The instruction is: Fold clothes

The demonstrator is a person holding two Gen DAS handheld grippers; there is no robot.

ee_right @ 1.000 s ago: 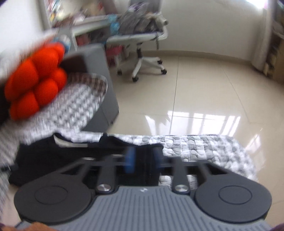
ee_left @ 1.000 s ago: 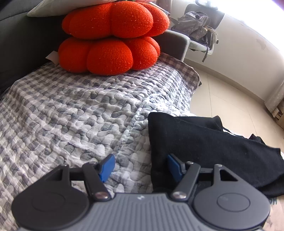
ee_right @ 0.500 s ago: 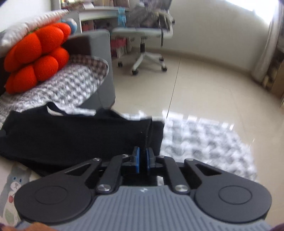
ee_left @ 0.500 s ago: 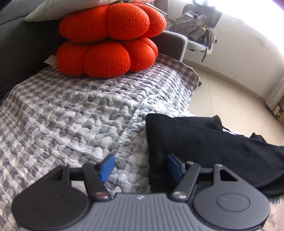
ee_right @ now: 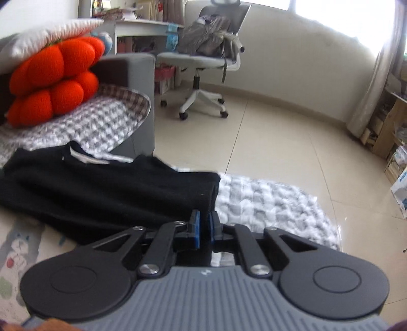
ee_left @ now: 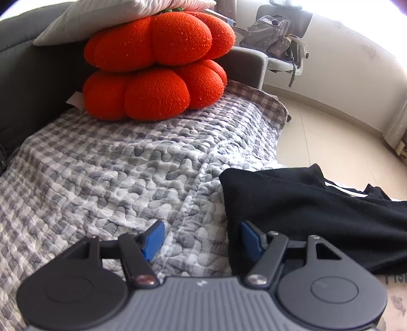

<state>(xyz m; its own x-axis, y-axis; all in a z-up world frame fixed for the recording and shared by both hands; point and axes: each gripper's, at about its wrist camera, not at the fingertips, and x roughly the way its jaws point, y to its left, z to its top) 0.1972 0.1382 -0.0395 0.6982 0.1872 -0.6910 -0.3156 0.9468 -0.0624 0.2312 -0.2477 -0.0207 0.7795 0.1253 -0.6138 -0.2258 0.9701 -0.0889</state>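
Note:
A black garment (ee_left: 305, 203) lies folded flat on a grey-and-white checked quilt (ee_left: 114, 178). My left gripper (ee_left: 202, 239) is open just above the quilt. The garment's left edge runs between its blue pads, close to the right pad (ee_left: 250, 239), and neither pad presses on it. In the right wrist view the same garment (ee_right: 101, 188) stretches to the left, with a white neck label showing at its far edge. My right gripper (ee_right: 203, 225) is shut, and the garment's near right corner is pinched between its pads.
Two orange pumpkin cushions (ee_left: 152, 71) are stacked under a white pillow (ee_left: 114, 17) at the far end of the sofa. An office chair (ee_right: 203, 58) carrying a backpack stands on the tiled floor. The quilt (ee_right: 267, 201) hangs toward the floor on the right. A printed mat (ee_right: 20, 244) lies under the garment.
My right gripper's jaws went from partly open to shut at the garment's right corner, and its view swung and rolled. The left gripper stayed open in about the same place.

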